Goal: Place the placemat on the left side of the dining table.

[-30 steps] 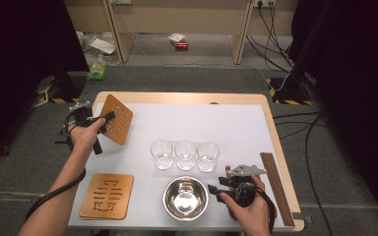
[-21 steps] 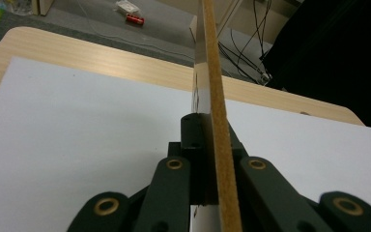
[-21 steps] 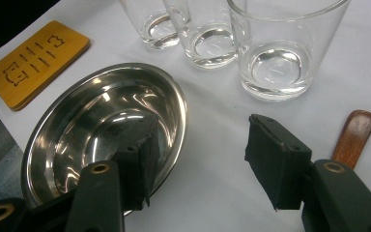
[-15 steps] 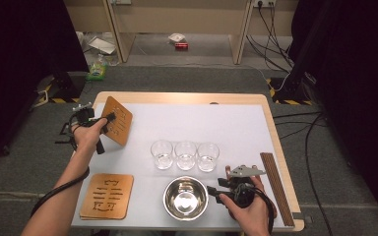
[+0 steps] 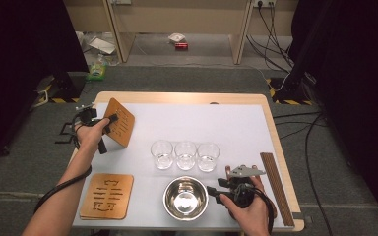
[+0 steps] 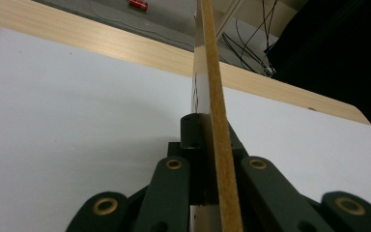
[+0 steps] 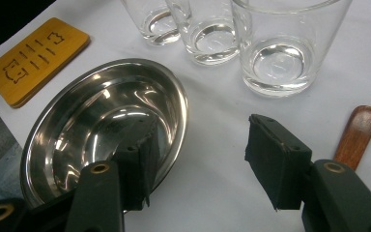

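Left gripper (image 5: pixel 109 121) is clamped on the wooden coaster (image 5: pixel 119 122) at the left of the frame, tilted up off the surface (image 5: pixel 236 123), probably so it can be carried. Right gripper (image 7: pixel 198 150) sits released by the steel bowl (image 7: pixel 101 125), likely just waiting.

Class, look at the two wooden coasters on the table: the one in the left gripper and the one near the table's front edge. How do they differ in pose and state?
The held coaster is lifted and tilted on edge; the front coaster lies flat on the white table.
The held coaster is clamped between the jaws of the left gripper; the front coaster lies free, touching neither gripper.
Both are flat, square wooden pieces with slots cut through.
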